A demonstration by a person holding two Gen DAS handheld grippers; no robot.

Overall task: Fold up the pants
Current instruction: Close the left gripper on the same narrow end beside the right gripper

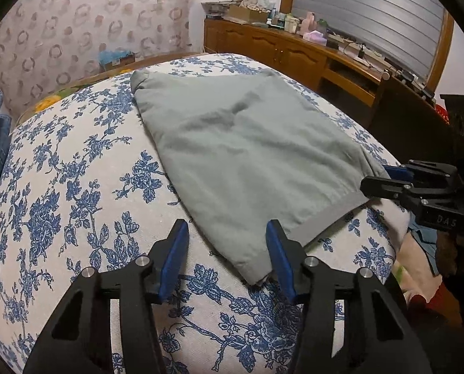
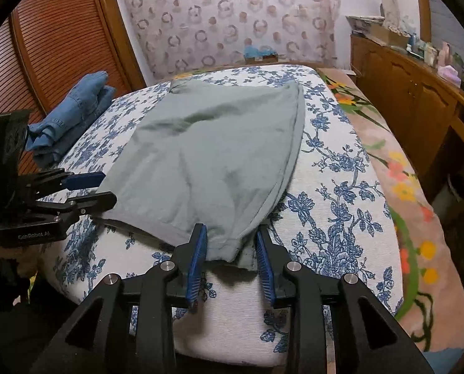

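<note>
Grey-green pants lie folded flat on a blue-flowered white cushion; they also show in the right wrist view. My left gripper is open, its blue pads astride the near hem corner of the pants. My right gripper is open around the other near corner of the pants, fabric between the pads. The right gripper shows in the left wrist view at the pants' right edge. The left gripper shows in the right wrist view at the left edge.
Folded blue jeans lie at the cushion's left side. A floral pink blanket lies to the right. A wooden dresser with clutter stands along the wall. A louvered wooden door is at the left.
</note>
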